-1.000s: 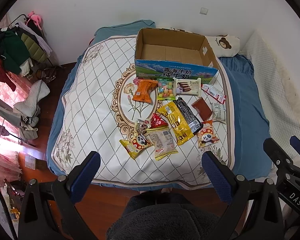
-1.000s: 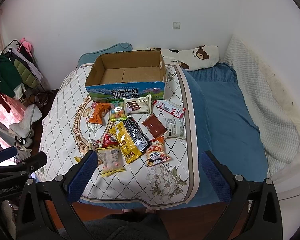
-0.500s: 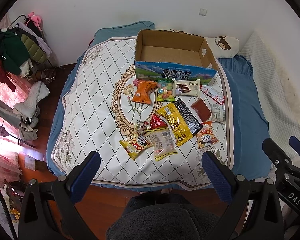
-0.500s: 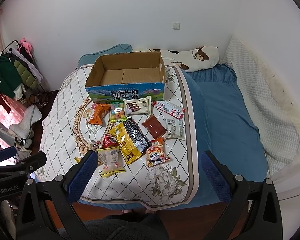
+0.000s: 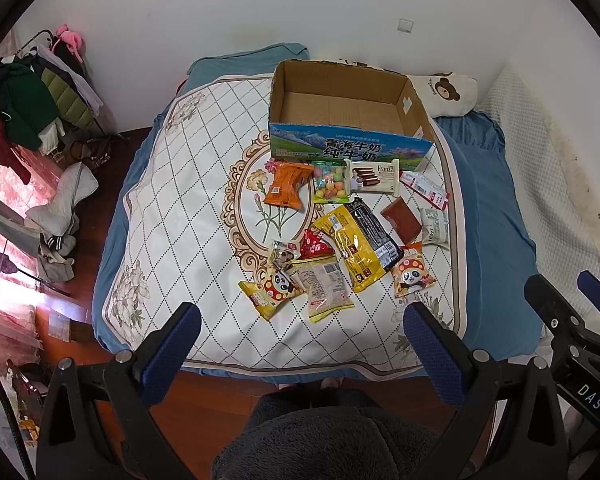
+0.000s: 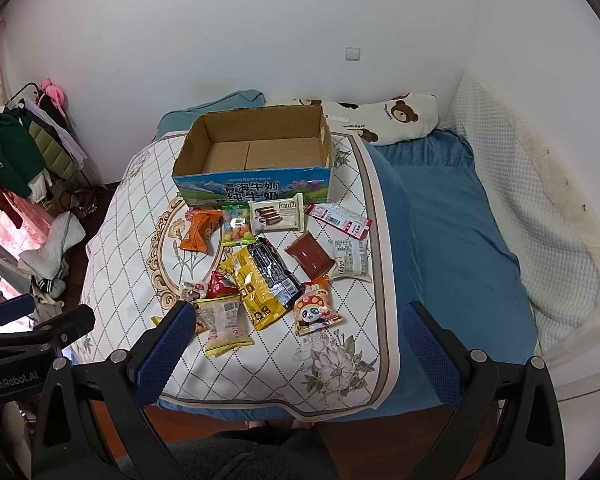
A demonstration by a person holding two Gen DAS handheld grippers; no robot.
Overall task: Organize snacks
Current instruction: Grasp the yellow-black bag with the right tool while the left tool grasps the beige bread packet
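An empty open cardboard box with a blue printed front stands on a white quilt. Several snack packets lie loose in front of it: an orange pack, a Franzzi wafer pack, a yellow bag and panda packs. My left gripper is open and empty, held above the bed's near edge. My right gripper is open and empty, also short of the snacks.
The quilt covers a blue bed. A bear pillow lies behind the box. A clothes rack and piled laundry stand at the left over wood floor. A white padded mat runs along the right.
Both views have drifted slightly; the bed and box sit a little lower in the left wrist view. Nothing on the bed has moved.
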